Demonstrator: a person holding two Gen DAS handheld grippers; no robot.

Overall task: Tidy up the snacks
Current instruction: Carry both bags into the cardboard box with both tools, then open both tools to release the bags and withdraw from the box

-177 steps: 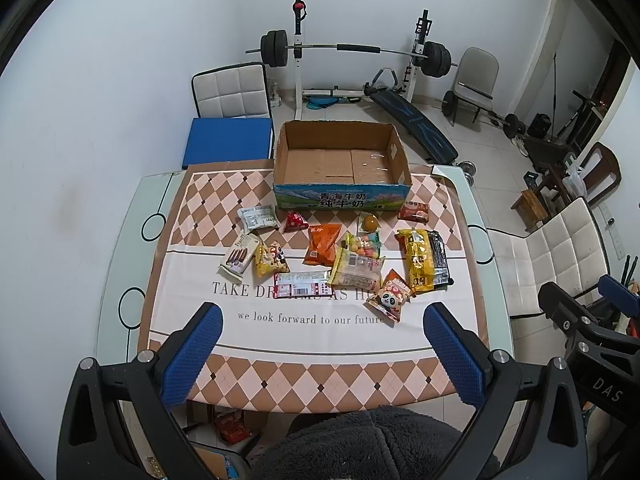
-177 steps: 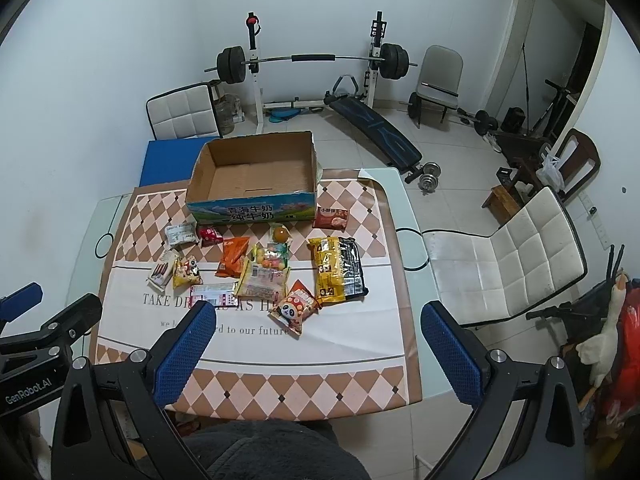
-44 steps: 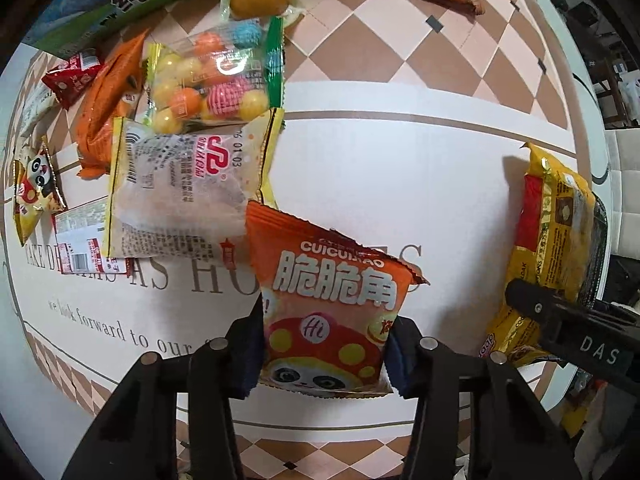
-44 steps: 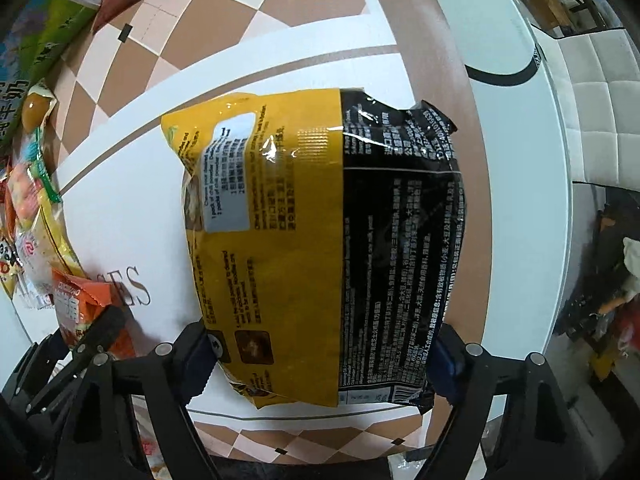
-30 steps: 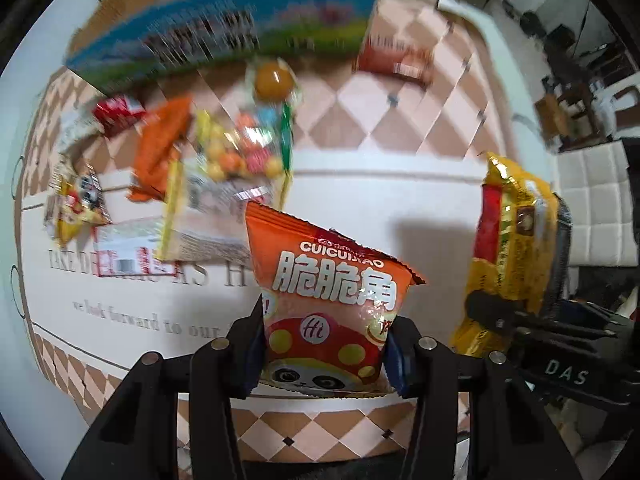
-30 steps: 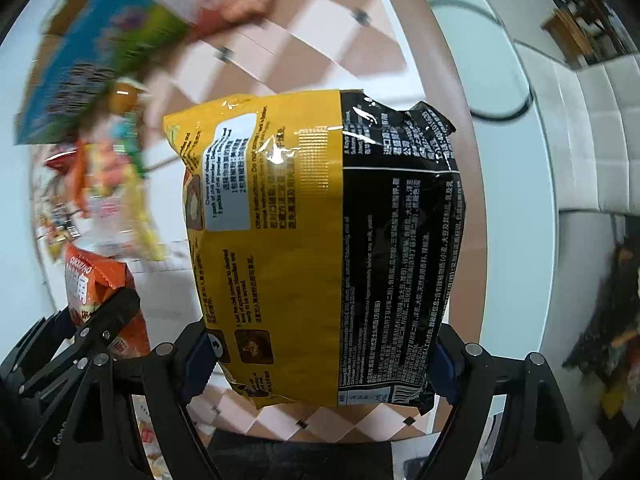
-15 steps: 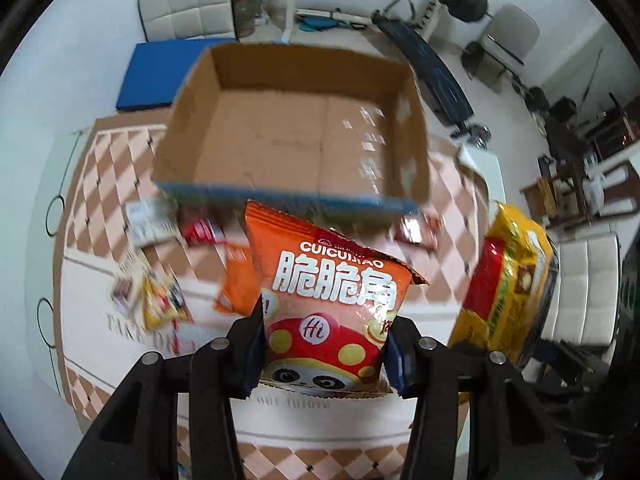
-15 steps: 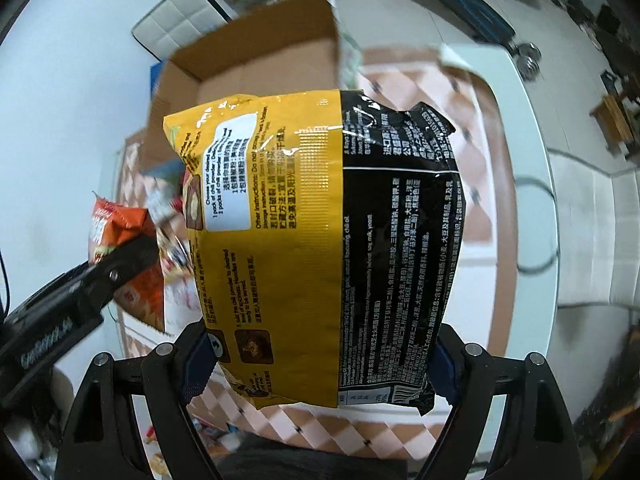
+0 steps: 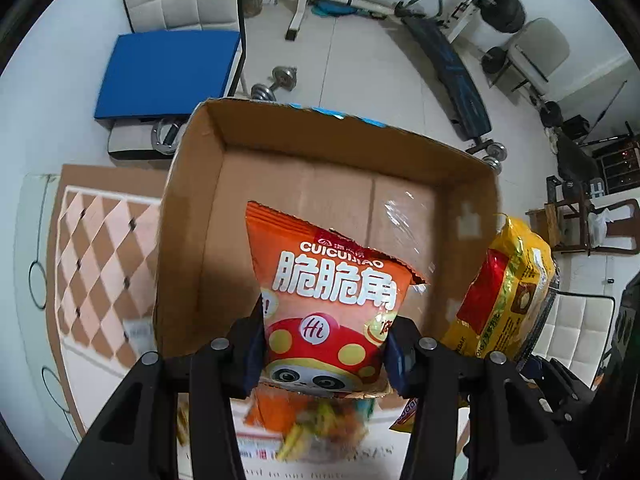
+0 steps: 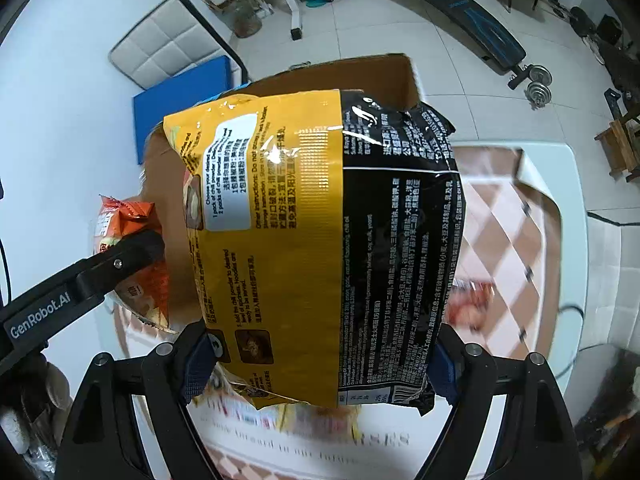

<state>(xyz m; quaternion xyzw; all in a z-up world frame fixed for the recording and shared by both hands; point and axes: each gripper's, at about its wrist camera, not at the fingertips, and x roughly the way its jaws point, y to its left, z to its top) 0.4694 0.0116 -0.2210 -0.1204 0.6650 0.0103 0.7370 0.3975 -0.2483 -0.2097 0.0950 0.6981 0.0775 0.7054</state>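
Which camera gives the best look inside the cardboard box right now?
The left wrist view: the box sits open below the camera, floor and all four walls visible, nothing lying in it. In the right wrist view the yellow bag hides nearly all of the box, leaving only its far rim and a left wall.

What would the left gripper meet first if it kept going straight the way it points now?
Most likely the bare brown floor of the open cardboard box, with the orange panda snack bag held in the left gripper touching down first. Nothing lies inside along that line, though the depth is hard to judge.
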